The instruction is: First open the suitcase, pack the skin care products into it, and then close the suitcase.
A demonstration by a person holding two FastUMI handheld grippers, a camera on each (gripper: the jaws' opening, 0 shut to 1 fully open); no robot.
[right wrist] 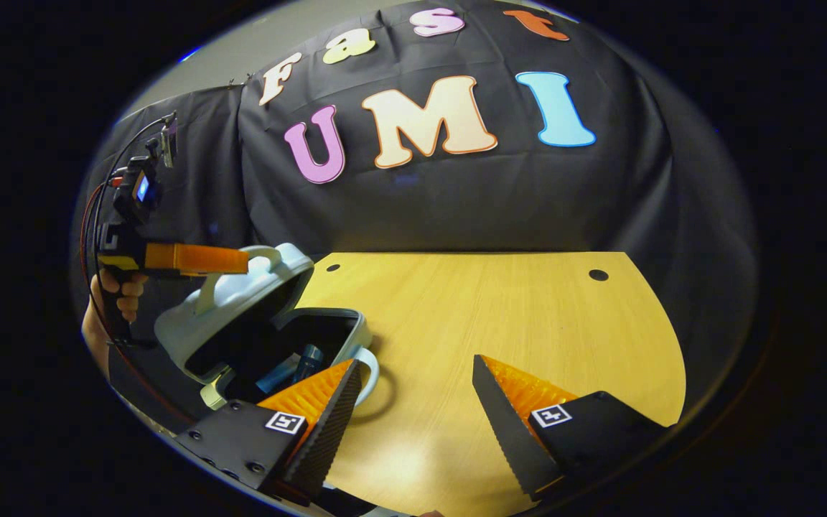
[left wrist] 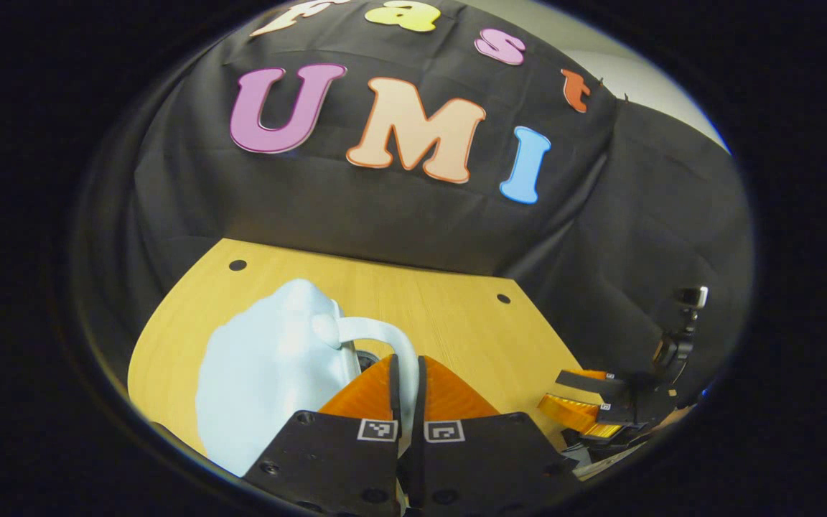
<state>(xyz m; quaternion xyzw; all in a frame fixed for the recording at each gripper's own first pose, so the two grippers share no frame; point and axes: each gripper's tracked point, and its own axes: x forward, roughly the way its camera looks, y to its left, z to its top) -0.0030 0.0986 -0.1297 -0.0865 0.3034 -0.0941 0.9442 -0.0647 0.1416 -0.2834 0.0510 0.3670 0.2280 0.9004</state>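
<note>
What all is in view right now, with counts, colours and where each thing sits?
Suitcase: one, pale blue, on the table's left side, lid partly raised by its handle.
Bottles: at least two, blue, inside the suitcase; exact count hidden.
Table: one, light wood, in front of the wall.
Left gripper: one, orange fingers, shut on the handle.
Right gripper: one, orange fingers, open above the table, holding nothing.
Hand: one, holding the left gripper beside the suitcase.
</note>
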